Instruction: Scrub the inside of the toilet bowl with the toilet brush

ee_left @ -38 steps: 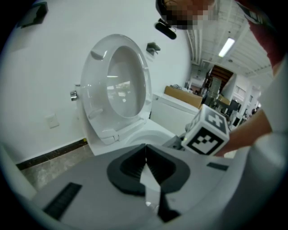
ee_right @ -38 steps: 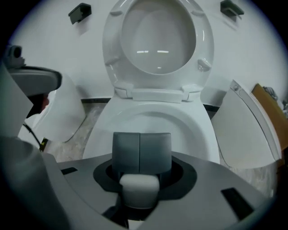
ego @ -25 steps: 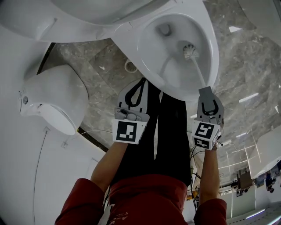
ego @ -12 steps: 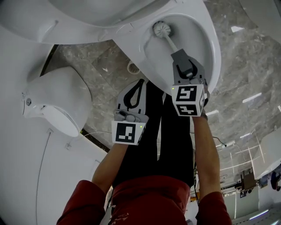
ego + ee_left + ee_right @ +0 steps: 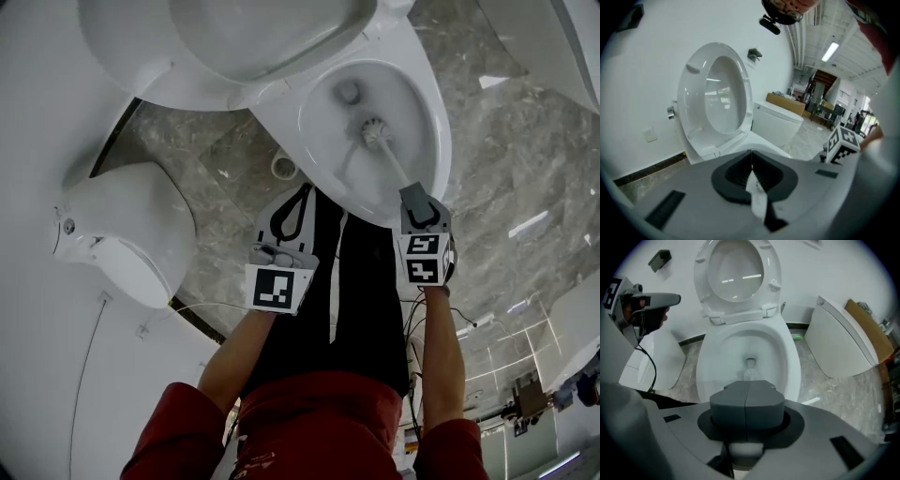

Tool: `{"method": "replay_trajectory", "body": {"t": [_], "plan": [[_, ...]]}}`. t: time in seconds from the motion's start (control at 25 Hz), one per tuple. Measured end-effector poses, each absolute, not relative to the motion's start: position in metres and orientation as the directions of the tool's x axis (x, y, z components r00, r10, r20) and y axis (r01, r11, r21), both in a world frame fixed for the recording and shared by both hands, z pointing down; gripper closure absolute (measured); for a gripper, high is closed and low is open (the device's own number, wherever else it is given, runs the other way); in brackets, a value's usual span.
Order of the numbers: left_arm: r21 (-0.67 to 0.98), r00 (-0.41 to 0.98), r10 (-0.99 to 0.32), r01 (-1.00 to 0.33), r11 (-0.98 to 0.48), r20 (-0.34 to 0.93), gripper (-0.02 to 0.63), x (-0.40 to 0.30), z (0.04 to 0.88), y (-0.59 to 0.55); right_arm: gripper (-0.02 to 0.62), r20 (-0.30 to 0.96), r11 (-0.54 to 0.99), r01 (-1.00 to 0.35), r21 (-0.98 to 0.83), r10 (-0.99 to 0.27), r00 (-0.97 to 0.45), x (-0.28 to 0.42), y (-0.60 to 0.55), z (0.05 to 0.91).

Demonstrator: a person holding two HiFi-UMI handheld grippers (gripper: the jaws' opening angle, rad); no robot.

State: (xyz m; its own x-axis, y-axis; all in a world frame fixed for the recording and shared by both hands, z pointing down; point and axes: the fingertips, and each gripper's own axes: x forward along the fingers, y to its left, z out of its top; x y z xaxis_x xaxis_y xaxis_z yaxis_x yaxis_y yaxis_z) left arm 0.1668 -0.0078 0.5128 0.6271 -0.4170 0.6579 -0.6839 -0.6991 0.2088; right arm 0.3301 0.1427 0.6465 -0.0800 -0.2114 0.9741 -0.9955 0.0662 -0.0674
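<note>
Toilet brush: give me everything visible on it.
The toilet brush has a small round head of whitish bristles with a darker core, and a thin, straight, pale handle that looks like plastic. The head sits low inside the toilet bowl, just below the drain opening in the head view. It appears to rest against the porcelain, though contact cannot be confirmed. The handle slants up toward the front rim to the right gripper, whose jaws are shut on its upper end.
</note>
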Motion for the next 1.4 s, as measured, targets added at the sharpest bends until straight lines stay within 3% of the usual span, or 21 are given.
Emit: {"method": "replay_trajectory", "body": {"t": [0.12, 0.4, 0.56, 0.76, 0.96, 1.16, 1.24, 1.4], "plan": [[0.206, 0.655, -0.442, -0.672, -0.711, 0.613, 0.606, 0.169, 0.469, -0.014, 0.445, 0.973, 0.002, -0.997, -0.072, -0.218, -0.071, 0.331, 0.157, 0.597], [0.123, 0.661, -0.607, -0.715, -0.688, 0.441, 0.606, 0.161, 0.318, -0.023, 0.445, 0.887, -0.038, -0.994, -0.099, -0.456, -0.071, 0.323, 0.149, 0.403], [0.083, 0.555, -0.744, -0.818, -0.569, 0.373, 0.606, 0.128, 0.251, -0.013, 0.445, 0.791, 0.141, -0.981, -0.133, -0.581, -0.191, 0.3, 0.116, 0.318], [0.031, 0.391, -0.824, -0.909, -0.416, 0.41, 0.606, 0.059, 0.231, 0.021, 0.445, 0.71, 0.398, -0.905, -0.148, -0.594, -0.378, 0.229, 0.088, 0.278], [0.013, 0.269, -0.867, -0.957, -0.291, 0.42, 0.607, -0.03, 0.258, 0.054, 0.445, 0.773, 0.512, -0.847, -0.147, -0.475, -0.421, 0.138, 0.102, 0.336], [0.072, 0.226, -0.821, -0.973, -0.221, 0.524, 0.606, -0.101, 0.348, 0.078, 0.445, 0.893, 0.57, -0.812, -0.124, -0.293, -0.342, 0.065, 0.125, 0.47], [0.095, 0.249, -0.793, -0.967, -0.237, 0.556, 0.606, -0.121, 0.398, 0.07, 0.445, 0.917, 0.588, -0.802, -0.106, -0.255, -0.308, 0.041, 0.116, 0.542], [0.081, 0.332, -0.82, -0.939, -0.334, 0.466, 0.606, -0.14, 0.461, 0.061, 0.445, 0.961, 0.642, -0.764, -0.063, -0.168, -0.22, 0.012, 0.121, 0.661]]}}
